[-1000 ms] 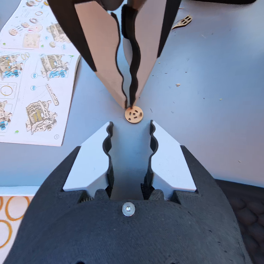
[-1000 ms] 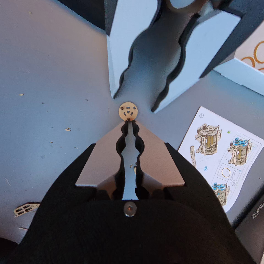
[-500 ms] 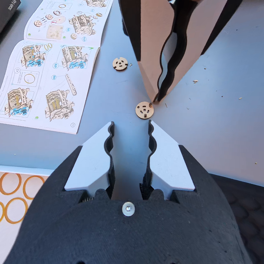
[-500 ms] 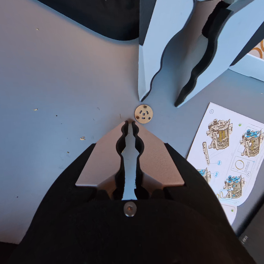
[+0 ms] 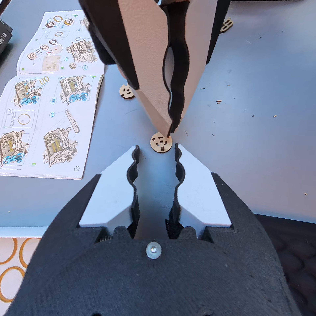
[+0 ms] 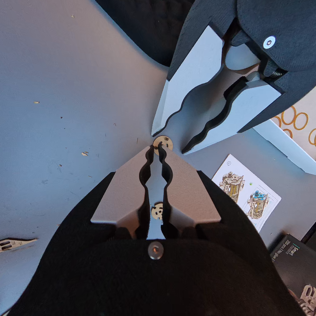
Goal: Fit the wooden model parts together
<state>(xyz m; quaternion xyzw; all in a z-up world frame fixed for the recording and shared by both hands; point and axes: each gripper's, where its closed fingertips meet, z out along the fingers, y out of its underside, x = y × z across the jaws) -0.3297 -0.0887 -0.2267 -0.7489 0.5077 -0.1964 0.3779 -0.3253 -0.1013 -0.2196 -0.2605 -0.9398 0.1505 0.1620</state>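
A small round wooden disc (image 5: 161, 142) with slots lies flat on the grey table, just in front of my left gripper (image 5: 157, 147), which is open and empty. My right gripper (image 5: 170, 134) comes down from above, shut on a tiny wooden peg whose end touches the disc's upper right rim. In the right wrist view my right gripper (image 6: 156, 145) has its tips over the disc (image 6: 165, 142), and the left gripper (image 6: 169, 142) stands open across from it. A second slotted disc (image 5: 125, 91) lies behind, partly hidden; it also shows between the right fingers (image 6: 156, 211).
An open instruction booklet (image 5: 47, 102) lies to the left. A sheet of orange rings (image 5: 10, 256) is at the near left. A black box (image 6: 294, 256) and a flat wooden offcut (image 6: 15, 243) lie near the right gripper. Small wood chips dot the table. Only a small space, under 4 cm, lies between the two pairs of fingers.
My right gripper has brought its tip with the peg from beside the disc onto its rim. My left gripper has moved closer, so the disc now lies just ahead of its open fingertips.
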